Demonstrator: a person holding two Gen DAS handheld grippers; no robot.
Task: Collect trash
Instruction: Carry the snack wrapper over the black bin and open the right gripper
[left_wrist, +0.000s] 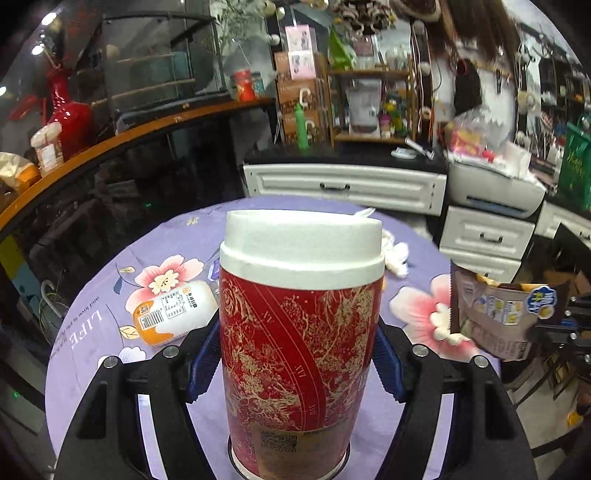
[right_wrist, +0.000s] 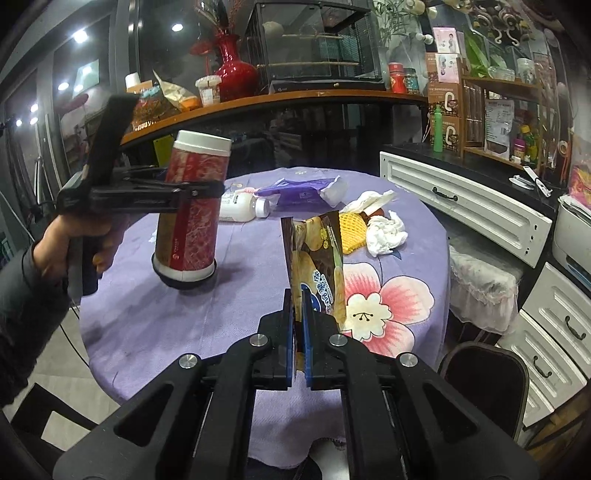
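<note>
My left gripper is shut on a tall red-and-gold paper cup with a white lid, held upright above the purple floral tablecloth. From the right wrist view the same cup hangs tilted over the table's left side, with the left gripper clamped across its middle and a hand on the handle. My right gripper is shut on the lower edge of a brown snack bag, which stands up in front of it. That bag shows at the right in the left wrist view.
On the round table lie a white bottle, a purple wrapper, crumpled tissues and a yellow foam net. White drawers stand to the right, a wooden counter behind, a dark chair at the near right.
</note>
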